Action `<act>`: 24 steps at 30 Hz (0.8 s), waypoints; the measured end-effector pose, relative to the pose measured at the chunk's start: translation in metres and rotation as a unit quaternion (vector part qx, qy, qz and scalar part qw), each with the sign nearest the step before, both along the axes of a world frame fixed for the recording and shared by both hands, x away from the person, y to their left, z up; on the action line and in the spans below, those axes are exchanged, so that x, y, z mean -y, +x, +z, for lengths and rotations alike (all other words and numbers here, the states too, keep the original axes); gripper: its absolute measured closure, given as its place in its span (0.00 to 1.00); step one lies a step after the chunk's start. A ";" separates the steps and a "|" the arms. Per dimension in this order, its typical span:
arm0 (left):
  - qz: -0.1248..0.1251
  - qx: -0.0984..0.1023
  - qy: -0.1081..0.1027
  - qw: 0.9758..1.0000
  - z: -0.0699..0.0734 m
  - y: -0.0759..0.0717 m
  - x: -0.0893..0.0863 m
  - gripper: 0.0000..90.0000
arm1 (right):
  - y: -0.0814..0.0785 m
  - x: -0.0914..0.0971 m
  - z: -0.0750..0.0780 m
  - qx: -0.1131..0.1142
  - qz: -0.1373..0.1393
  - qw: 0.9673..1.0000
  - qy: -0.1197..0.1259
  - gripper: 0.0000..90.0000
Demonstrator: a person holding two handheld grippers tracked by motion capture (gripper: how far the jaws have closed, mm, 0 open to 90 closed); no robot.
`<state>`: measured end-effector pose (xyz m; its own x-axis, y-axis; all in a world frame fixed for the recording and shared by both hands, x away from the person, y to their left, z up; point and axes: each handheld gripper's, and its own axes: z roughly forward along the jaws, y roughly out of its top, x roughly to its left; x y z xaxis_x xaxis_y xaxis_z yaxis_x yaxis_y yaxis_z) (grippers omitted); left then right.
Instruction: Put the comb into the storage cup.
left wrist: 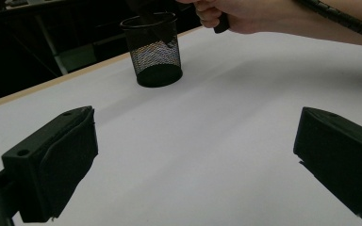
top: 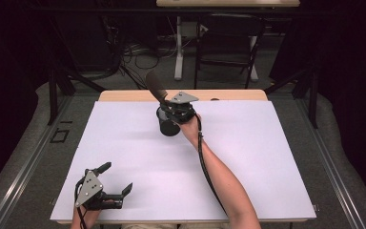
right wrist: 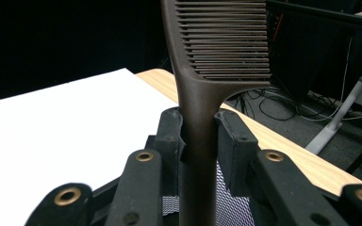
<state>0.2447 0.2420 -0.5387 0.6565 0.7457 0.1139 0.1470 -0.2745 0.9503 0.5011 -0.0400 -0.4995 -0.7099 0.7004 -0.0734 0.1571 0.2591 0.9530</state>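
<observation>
- Comb [right wrist: 202, 94] stands upright, its handle clamped between the right gripper's [top: 177, 110] jaws, lower end inside the mesh cup [left wrist: 154, 49] directly below them.
- Judged: insertion nearly done; release remains.
- Left gripper [top: 116, 180] rests on the tabletop [top: 267, 143], jaws spread, empty, well apart from the cup.

High view overhead facing forward, gripper views low, sharing table [top: 267, 157]
</observation>
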 end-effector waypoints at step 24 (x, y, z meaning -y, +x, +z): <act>0.001 0.001 0.003 1.000 0.000 0.000 0.001 0.01 | -0.006 0.002 -0.002 -0.076 -0.014 0.995 -0.055 0.59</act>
<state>0.2447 0.2409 -0.5389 0.6547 0.7463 0.1197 0.1457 -0.2800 0.9489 0.4948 -0.0422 -0.5013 -0.6986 0.7142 -0.0436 0.3066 0.3537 0.8837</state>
